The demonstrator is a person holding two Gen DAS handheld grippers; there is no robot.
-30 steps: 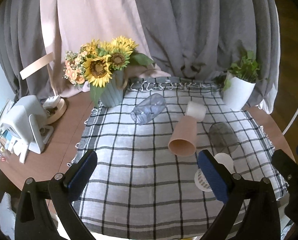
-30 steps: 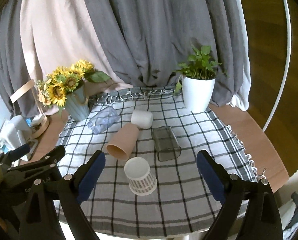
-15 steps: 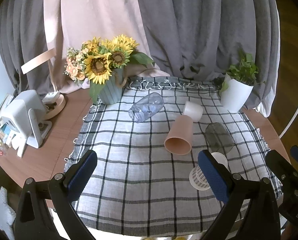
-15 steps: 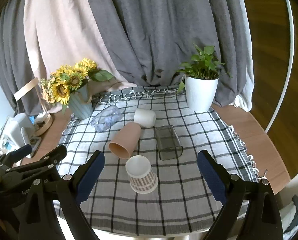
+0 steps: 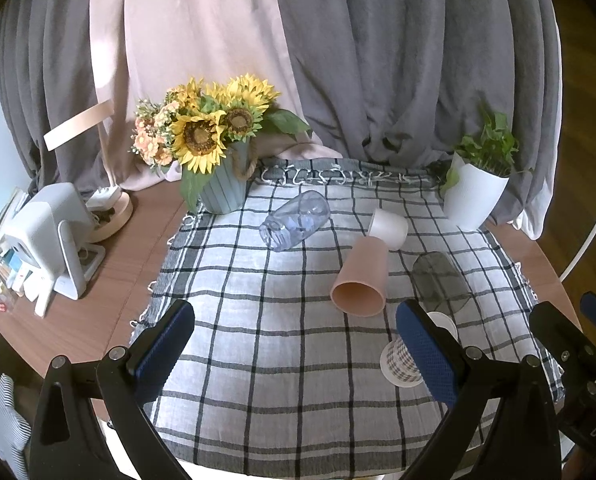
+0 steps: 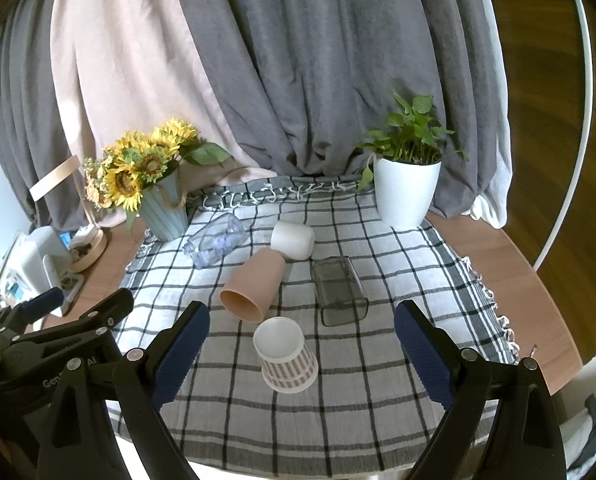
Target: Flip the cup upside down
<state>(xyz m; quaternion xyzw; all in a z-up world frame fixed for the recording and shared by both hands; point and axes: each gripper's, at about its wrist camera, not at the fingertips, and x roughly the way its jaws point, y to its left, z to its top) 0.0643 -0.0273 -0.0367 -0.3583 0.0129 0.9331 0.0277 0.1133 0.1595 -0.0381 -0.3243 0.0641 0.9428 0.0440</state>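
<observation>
A white paper cup with a checked band [image 6: 285,354] stands upside down on the checked cloth [image 6: 378,400], nearest me; the left wrist view shows it [image 5: 398,362] partly behind a finger. Behind it lie on their sides a pink cup [image 6: 253,286] [image 5: 362,284], a white cup [image 6: 293,239] [image 5: 389,228], a dark clear tumbler [image 6: 340,290] [image 5: 440,280] and a clear bluish jar [image 6: 215,240] [image 5: 295,220]. My right gripper [image 6: 302,354] is open and empty, above the near cloth, fingers either side of the paper cup. My left gripper [image 5: 293,352] is open and empty.
A teal vase of sunflowers [image 5: 217,152] stands at the back left, a white potted plant [image 6: 406,184] at the back right. A white device [image 5: 53,236] and clutter sit on the wooden table at left. Curtains hang behind.
Both grippers have drawn back and risen a little, so the table looks farther away. The cups have not moved.
</observation>
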